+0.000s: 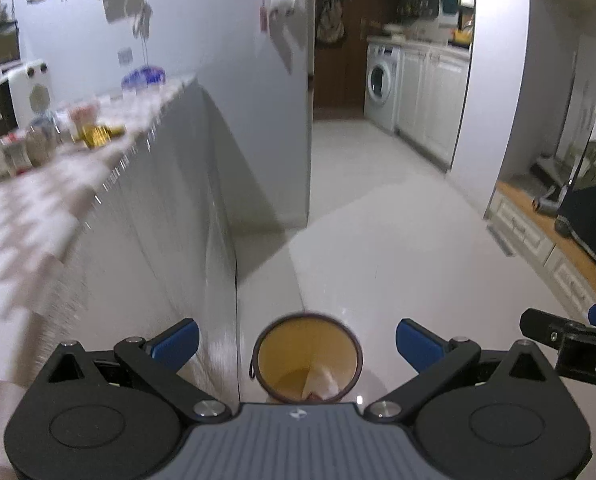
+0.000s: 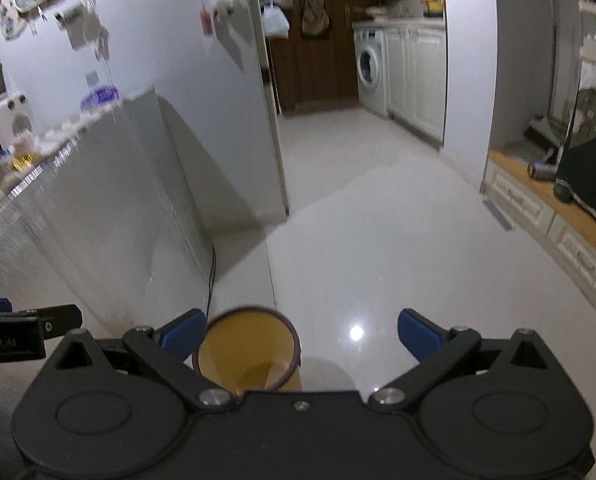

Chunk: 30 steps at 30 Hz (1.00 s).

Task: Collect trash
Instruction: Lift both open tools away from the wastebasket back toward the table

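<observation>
A round yellow bin (image 1: 298,352) with a dark rim stands on the white floor just below both grippers. A crumpled white piece of trash (image 1: 321,383) lies inside it. My left gripper (image 1: 297,338) hangs open right above the bin, nothing between its blue fingertips. My right gripper (image 2: 301,330) is open too and holds nothing; the yellow bin (image 2: 244,350) sits under its left finger. On the tabletop to the left lies a gold wrapper (image 1: 98,135) among blurred jars. The right gripper's side shows at the right edge of the left wrist view.
A table with a checkered cloth (image 1: 22,224) and a grey hanging side (image 1: 166,216) rises on the left. A white wall corner (image 1: 282,120) stands behind it. A washing machine (image 1: 382,84) and white cabinets (image 1: 430,96) lie far ahead. A low bench with drawers (image 2: 554,216) runs along the right.
</observation>
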Each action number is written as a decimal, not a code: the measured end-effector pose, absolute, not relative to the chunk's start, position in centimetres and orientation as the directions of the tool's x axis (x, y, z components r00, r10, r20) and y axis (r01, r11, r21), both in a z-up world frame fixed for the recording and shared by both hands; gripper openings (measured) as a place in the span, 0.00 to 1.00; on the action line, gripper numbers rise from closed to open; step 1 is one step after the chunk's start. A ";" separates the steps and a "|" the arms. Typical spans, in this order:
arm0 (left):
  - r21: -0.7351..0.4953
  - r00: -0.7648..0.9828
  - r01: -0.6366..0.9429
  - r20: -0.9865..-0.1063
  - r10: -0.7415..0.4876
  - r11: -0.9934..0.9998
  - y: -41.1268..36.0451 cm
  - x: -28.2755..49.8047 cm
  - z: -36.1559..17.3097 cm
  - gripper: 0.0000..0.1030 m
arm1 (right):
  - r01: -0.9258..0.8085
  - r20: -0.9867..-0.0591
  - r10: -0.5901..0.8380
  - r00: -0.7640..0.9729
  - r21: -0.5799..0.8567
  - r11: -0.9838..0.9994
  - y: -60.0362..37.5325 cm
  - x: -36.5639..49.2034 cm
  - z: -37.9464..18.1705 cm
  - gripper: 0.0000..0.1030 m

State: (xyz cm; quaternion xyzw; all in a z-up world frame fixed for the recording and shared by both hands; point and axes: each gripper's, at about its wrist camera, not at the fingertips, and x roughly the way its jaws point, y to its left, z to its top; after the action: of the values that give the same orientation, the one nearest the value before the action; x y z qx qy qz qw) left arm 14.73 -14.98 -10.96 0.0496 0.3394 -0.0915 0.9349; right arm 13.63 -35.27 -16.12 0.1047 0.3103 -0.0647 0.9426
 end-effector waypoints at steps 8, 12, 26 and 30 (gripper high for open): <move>0.028 0.813 0.186 -0.565 -0.138 0.982 -13.0 11.1 -6.0 1.00 | 0.154 -0.497 -0.056 0.866 0.158 0.975 -34.2 10.2 -11.1 1.00; 0.019 0.838 0.151 -0.533 -0.118 0.988 -10.7 10.4 -3.8 1.00 | 0.116 -0.470 -0.032 0.882 0.152 0.981 -32.8 9.7 -9.4 1.00; 0.000 0.878 -0.066 -0.475 0.058 0.998 0.8 11.9 0.9 1.00 | 0.007 -0.410 0.071 0.909 0.186 0.983 -25.3 13.3 -5.0 1.00; -0.006 0.868 -0.135 -0.483 0.116 0.991 4.5 13.2 1.2 1.00 | -0.039 -0.403 0.118 0.908 0.198 0.979 -23.0 15.3 -4.4 1.00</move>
State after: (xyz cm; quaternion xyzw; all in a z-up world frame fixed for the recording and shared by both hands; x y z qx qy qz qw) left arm 13.16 4.52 1.22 -0.0198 0.2483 0.0650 0.9663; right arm 15.27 -23.00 -4.41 0.0931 0.2112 0.0404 0.9722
